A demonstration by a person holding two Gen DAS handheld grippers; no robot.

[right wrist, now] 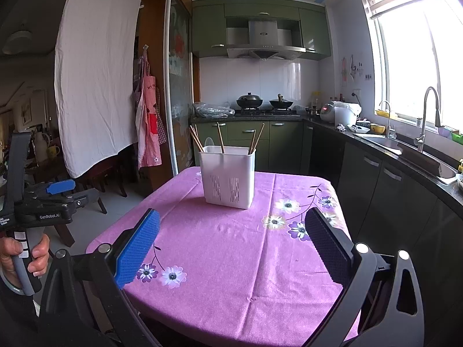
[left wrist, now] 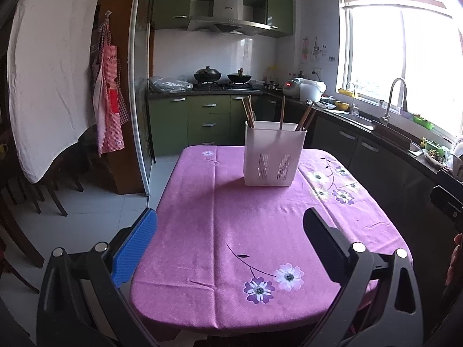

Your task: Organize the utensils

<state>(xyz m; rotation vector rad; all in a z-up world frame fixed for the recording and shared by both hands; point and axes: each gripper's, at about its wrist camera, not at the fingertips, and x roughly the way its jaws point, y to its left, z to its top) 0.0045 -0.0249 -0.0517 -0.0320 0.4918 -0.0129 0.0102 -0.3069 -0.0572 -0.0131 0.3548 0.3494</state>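
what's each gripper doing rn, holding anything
left gripper: open, empty
right gripper: open, empty

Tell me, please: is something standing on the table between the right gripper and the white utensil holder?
Nothing visible does. Only bare purple tablecloth lies between the open right gripper and the white utensil holder.

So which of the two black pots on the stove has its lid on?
The left wok: a domed black lid with a knob covers it. The right one sits open, a handle sticking up from it.
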